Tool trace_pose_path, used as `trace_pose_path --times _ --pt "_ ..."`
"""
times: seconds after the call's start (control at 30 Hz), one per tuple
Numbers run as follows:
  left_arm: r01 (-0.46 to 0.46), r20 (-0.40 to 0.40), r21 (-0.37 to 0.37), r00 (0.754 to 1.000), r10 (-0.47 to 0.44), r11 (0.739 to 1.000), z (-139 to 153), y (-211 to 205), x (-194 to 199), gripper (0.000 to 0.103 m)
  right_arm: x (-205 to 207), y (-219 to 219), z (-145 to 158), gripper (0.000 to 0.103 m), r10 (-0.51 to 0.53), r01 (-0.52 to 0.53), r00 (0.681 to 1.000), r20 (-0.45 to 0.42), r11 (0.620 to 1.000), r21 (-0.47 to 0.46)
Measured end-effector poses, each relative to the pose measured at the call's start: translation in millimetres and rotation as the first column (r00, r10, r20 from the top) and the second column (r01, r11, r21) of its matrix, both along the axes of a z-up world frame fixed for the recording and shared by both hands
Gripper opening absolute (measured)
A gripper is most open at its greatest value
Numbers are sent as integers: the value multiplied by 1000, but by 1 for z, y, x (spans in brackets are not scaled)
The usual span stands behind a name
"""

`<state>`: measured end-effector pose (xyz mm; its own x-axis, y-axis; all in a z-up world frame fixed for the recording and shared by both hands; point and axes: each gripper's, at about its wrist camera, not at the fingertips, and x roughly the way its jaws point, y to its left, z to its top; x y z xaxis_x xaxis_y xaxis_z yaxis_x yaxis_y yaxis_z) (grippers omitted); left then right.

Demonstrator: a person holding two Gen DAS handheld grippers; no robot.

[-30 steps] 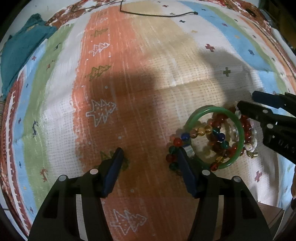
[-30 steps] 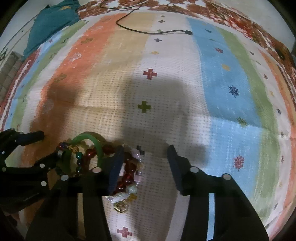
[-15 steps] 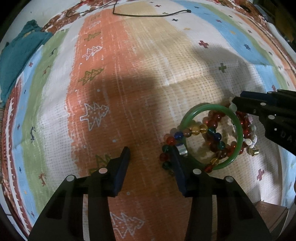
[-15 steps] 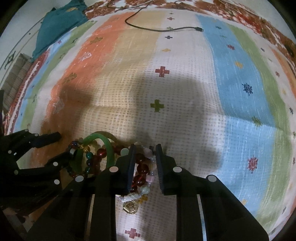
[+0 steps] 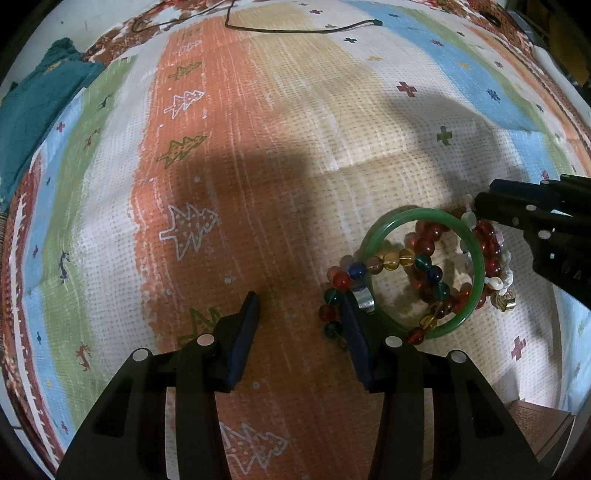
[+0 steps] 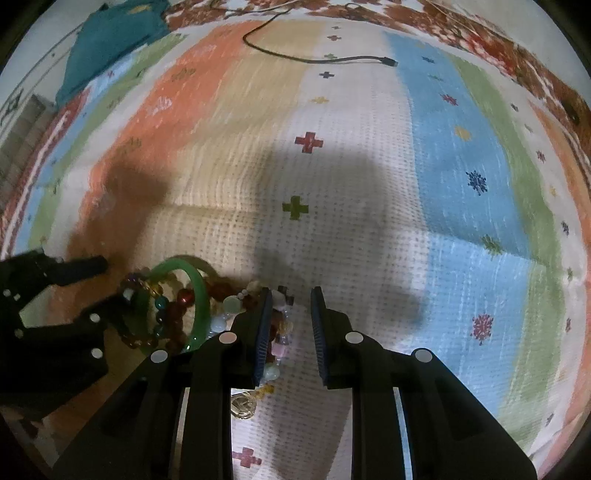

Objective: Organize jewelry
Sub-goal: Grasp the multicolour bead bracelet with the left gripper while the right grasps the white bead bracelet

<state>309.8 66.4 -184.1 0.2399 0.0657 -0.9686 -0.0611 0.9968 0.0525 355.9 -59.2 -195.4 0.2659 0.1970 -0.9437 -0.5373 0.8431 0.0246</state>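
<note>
A tangle of jewelry lies on the striped cloth (image 5: 258, 147). A green bangle (image 5: 477, 258) rests over a multicolour bead bracelet (image 5: 391, 260) and a dark red bead bracelet (image 5: 424, 236). A pale bead strand with a gold charm (image 5: 504, 303) lies at its right. My left gripper (image 5: 301, 321) stands open over bare cloth, its right finger touching the multicolour beads. My right gripper (image 6: 291, 310) points down at the pile's right edge with its jaws narrow. Pale and pink beads (image 6: 280, 343) lie against its left pad, and a strip of cloth shows beside the right pad. The bangle (image 6: 201, 295) is just left of it.
A black cable (image 5: 295, 30) runs across the far end of the cloth, and a teal garment (image 5: 37, 110) lies at the far left. A brown surface (image 5: 535, 424) shows past the cloth's near right edge. Each gripper appears in the other's view: right gripper (image 5: 484, 195), left gripper (image 6: 110, 282).
My right jaws have closed from wide to a narrow gap beside the pale bead strand. My left jaws have also narrowed somewhat. The jewelry pile has stayed where it was.
</note>
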Motion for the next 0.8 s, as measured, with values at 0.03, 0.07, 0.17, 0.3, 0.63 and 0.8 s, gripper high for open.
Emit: trace_pose_path --times 0.03,0.07,0.17,0.3,0.63,0.8 --pt "0 1 1 1000 0 1000 0 0 0 45 0 0 0 22 2 -2 1000 3 1000 -4" --pt "1 0 1 1000 -1 1000 -1 1 0 45 0 1 -1 22 2 -2 1000 2 1000 -6" --pt "2 0 1 1000 -2 1000 -2 2 0 45 -2 4 -6 22 24 -25 1000 -11 999 -26" --pt "5 1 -2 1000 -5 1000 -2 1 0 42 -1 6 -6 22 23 -23 1000 -4 999 -29" --pt "3 4 -36 1000 -3 999 0 -8 -2 9 -3 2 -6 10 14 -13 1000 8 1000 -28" --pt "-12 7 -50 1000 13 999 11 -2 -9 9 -9 -7 9 10 7 -7 1000 22 1000 -5"
